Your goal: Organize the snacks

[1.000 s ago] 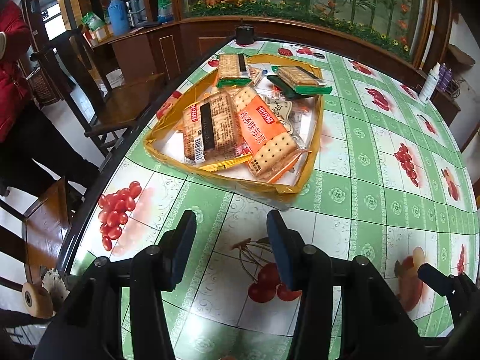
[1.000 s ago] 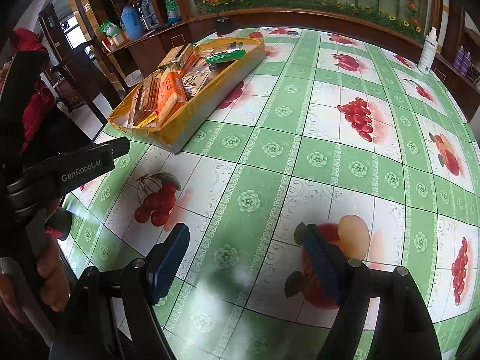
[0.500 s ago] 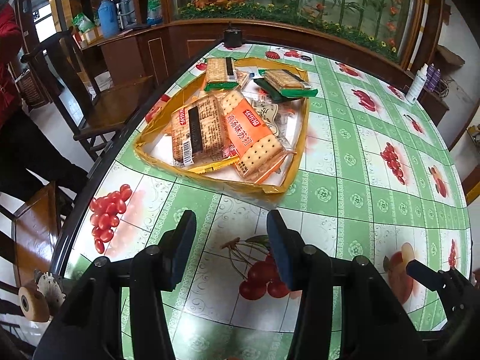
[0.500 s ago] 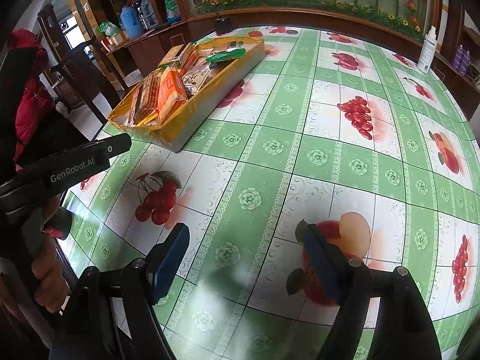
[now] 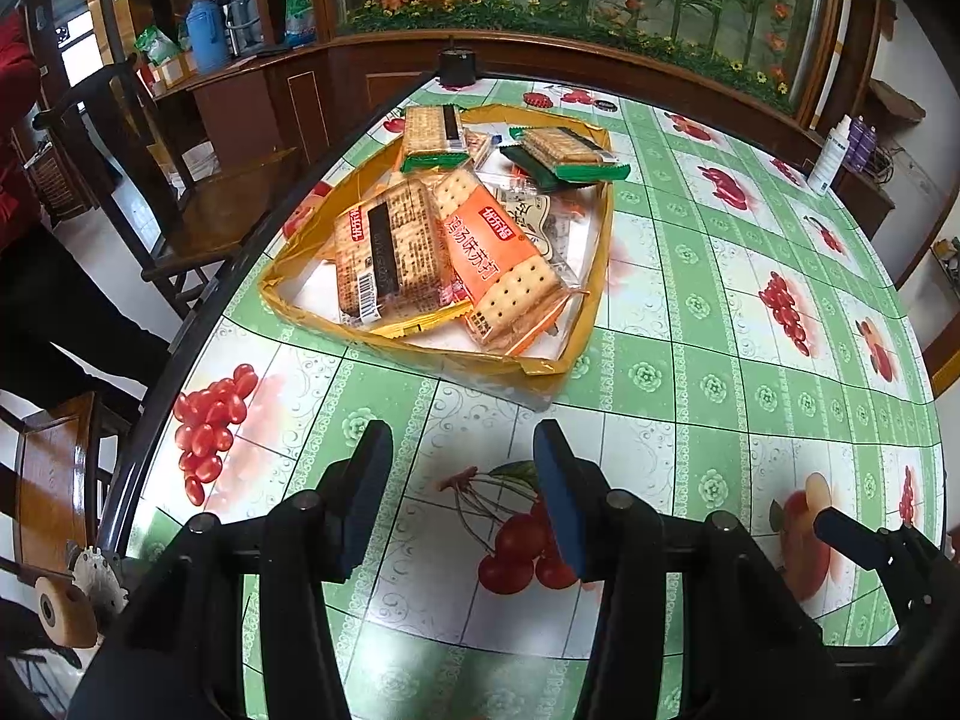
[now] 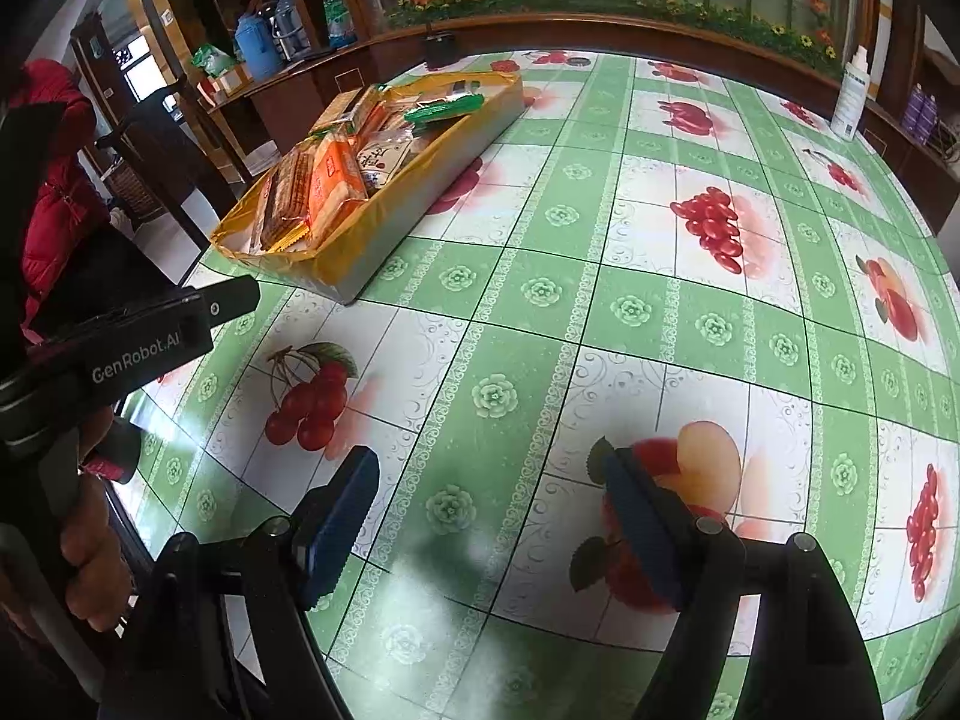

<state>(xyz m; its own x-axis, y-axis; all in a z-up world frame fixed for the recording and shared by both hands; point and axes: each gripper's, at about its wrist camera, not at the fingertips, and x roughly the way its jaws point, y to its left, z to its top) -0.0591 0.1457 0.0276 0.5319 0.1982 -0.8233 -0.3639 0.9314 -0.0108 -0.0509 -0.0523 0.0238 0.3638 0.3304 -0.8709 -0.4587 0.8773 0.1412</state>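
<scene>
Since nothing's really budged this past second, I'm just hovering over bare tablecloth (image 5: pixel 690 420), left gripper (image 5: pixel 461 444) narrowly apart, right gripper (image 6: pixel 491 468) spread wider, both empty. Further up, the snack packets (image 5: pixel 444 240) all sit in the yellow tray (image 5: pixel 420 354), so I reckon it's basically sorted.

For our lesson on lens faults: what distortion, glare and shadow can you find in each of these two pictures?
Left wrist view: fisheye bends the table edge into a curve, corners go black, and the snack wrappers shine. Right wrist view: the tablecloth grid bows outward, with a soft dark shadow between the right claw fingers and a pale glare streak near the cherries.
</scene>
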